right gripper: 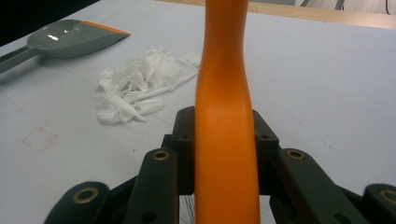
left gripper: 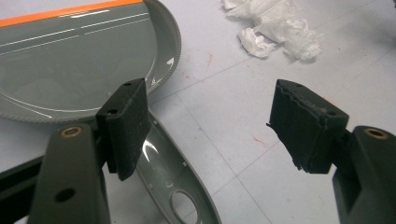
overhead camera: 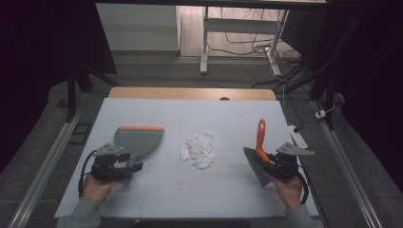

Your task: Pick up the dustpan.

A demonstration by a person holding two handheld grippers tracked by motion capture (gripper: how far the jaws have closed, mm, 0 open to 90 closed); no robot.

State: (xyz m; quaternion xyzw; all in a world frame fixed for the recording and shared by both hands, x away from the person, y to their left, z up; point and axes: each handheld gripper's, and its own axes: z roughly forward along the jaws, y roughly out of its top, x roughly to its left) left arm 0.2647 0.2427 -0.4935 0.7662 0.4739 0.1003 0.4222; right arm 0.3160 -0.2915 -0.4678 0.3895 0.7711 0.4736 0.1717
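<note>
Gripping state, right: the right gripper (right gripper: 224, 154) has its jaws clamped on the orange handle of the brush (overhead camera: 258, 152), which runs up between them and away from the camera.
Gripping state, left: the left gripper (left gripper: 219, 126) stands with its jaws wide apart and holds nothing.
Dustpan: the grey dustpan (overhead camera: 138, 141) lies flat just ahead of the left gripper; its handle passes under the left-hand jaw, not between the two.
Paper: the heap of white paper scraps (overhead camera: 199, 149) sits between the two grippers, ahead and to the inner side of each, well apart from both.
Why the brush is held so: judged from the high view, bristles angle down toward the table (overhead camera: 190, 190) on the side facing the scraps, a fair stance for sweeping them toward the pan.
Why the pan lies so: its orange lip is on the far edge, so it would likely need turning to receive the scraps.
Hard to make out: the bristles are cut off at the bottom of the right gripper view; whether the left-hand jaw touches the pan's handle cannot be told.
</note>
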